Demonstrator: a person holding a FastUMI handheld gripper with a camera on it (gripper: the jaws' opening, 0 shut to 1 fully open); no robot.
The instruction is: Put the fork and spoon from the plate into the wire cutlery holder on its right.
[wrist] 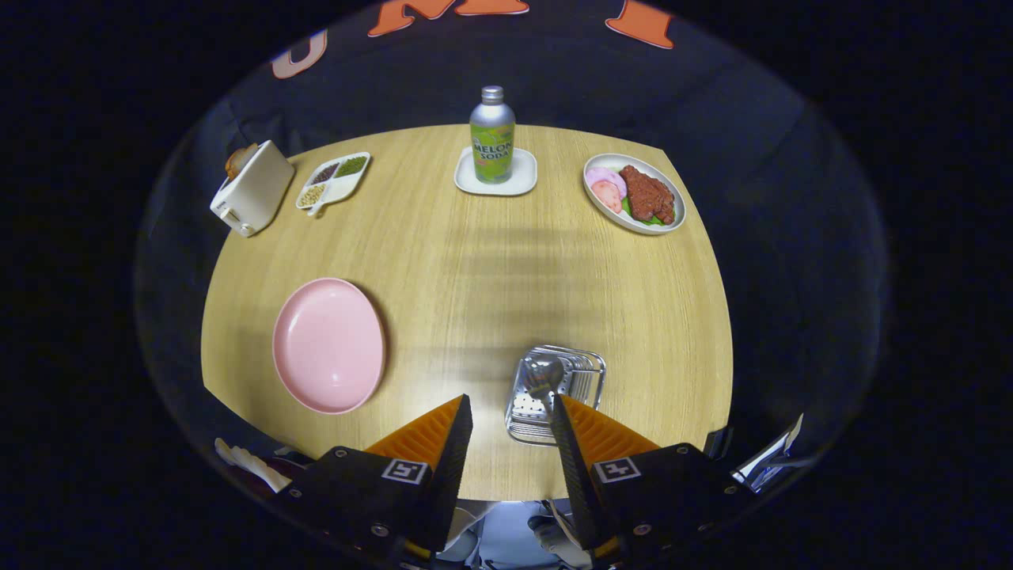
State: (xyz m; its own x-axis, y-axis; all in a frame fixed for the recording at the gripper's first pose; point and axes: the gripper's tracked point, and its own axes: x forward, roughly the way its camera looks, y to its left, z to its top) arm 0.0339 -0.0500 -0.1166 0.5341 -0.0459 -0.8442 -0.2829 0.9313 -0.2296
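Wood: your gripper view looks down on a pale wooden table (475, 277).
Gripper: your gripper (510, 416) hangs over the near edge of the table, fingers (455, 443) spread apart with nothing between them but bare tabletop.
Holder: the wire holder (554, 392) stands just ahead of your right-hand finger, partly behind its tip, to the right of the plate.
Spoon: a spoon (543, 376) stands in the holder, its bowl up at the rim. You cannot make out a fork among the wires.
Plate: the pink plate (328, 344) lies ahead and left of your fingers, well apart from the holder, with nothing on it.
Far side: a soda bottle (492, 134) stands upright on a small white tray (496, 176) straight beyond the fingers.
Far right: a white dish of food (634, 193) sits near the table's corner.
Far left: a white toaster (252, 188) with bread in its slot stands at the edge, and a divided dish (333, 182) of beans and grains lies just beside it.
In the way: between your fingers and the bottle you have open tabletop; only the holder sits close to a fingertip.
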